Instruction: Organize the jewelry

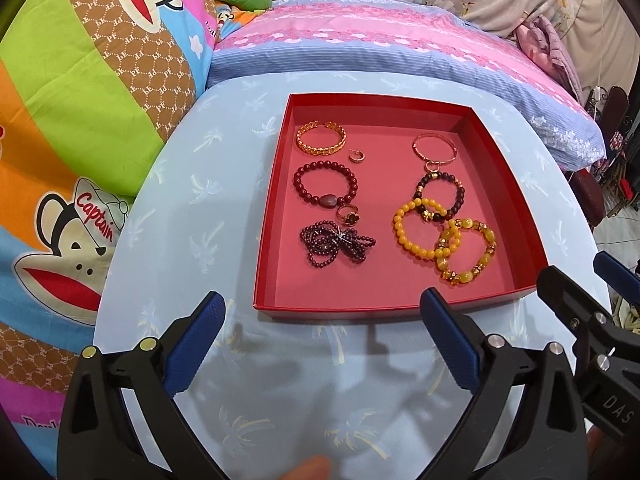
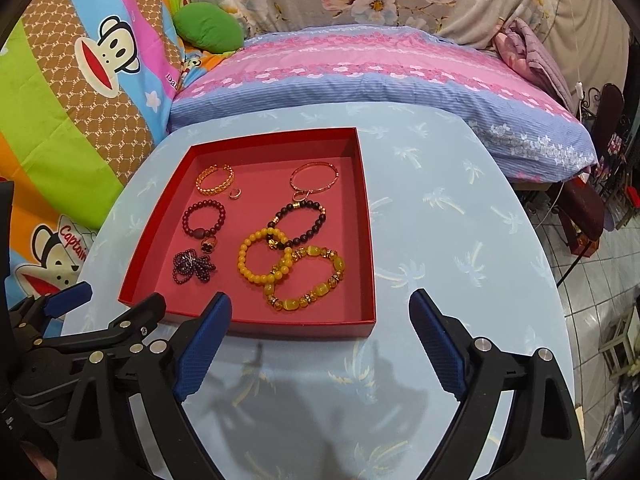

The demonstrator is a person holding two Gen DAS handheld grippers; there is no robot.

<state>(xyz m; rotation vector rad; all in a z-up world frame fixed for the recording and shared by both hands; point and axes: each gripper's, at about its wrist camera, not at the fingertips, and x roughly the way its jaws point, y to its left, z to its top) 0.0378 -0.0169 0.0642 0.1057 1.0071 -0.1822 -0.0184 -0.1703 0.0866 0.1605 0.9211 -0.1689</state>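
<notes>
A red tray (image 1: pixel 400 304) (image 2: pixel 248 326) sits on a light blue table and holds several pieces of jewelry. On its left lie a gold chain bracelet (image 1: pixel 321 138), a small ring (image 1: pixel 354 155), a dark red bead bracelet (image 1: pixel 325 184), a flower ring (image 1: pixel 347 213) and a bunched dark bead strand (image 1: pixel 336 242). On its right lie a thin gold bangle (image 1: pixel 434 149), a dark bead bracelet (image 1: pixel 440 196), a yellow bead bracelet (image 1: pixel 424 228) and an amber bracelet (image 1: pixel 466 250). My left gripper (image 1: pixel 322 304) and right gripper (image 2: pixel 320 304) are open and empty, just in front of the tray.
The table (image 1: pixel 192 208) has a rounded edge. A bed with a pink and blue pillow (image 1: pixel 380 48) and cartoon quilt (image 1: pixel 80 80) lies behind and left. A tiled floor (image 2: pixel 592 280) with furniture is on the right.
</notes>
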